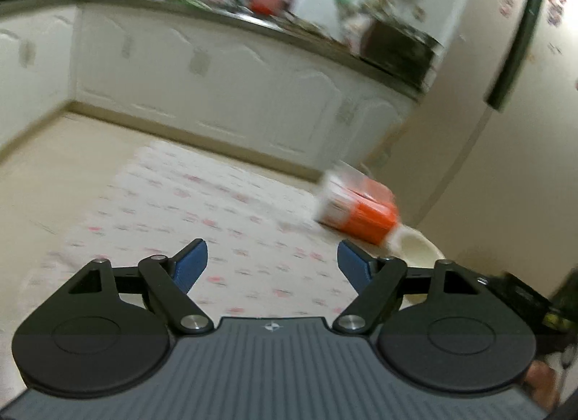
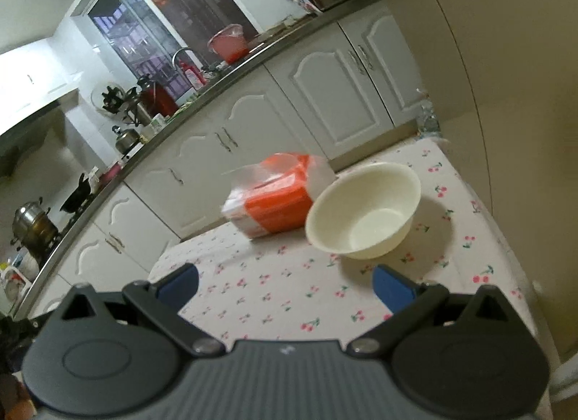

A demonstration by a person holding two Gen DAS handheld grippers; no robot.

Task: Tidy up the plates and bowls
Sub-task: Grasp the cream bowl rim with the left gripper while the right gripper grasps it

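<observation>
A cream bowl (image 2: 365, 212) stands upright on the cherry-print tablecloth (image 2: 274, 286), just right of an orange and white pack (image 2: 278, 196). My right gripper (image 2: 285, 284) hovers over the cloth short of the bowl, open, with nothing between its blue pads. In the left wrist view the same bowl (image 1: 412, 248) peeks out behind the right finger, beside the orange pack (image 1: 357, 206). My left gripper (image 1: 272, 261) is open over the cloth (image 1: 202, 210) and holds nothing. No plates are in view.
White cabinets (image 2: 318, 87) under a dark counter run behind the table, crowded with pots, a kettle and a red bucket (image 2: 227, 44). A pale fridge wall (image 2: 513, 94) rises close on the right. A hand shows at the lower right of the left wrist view.
</observation>
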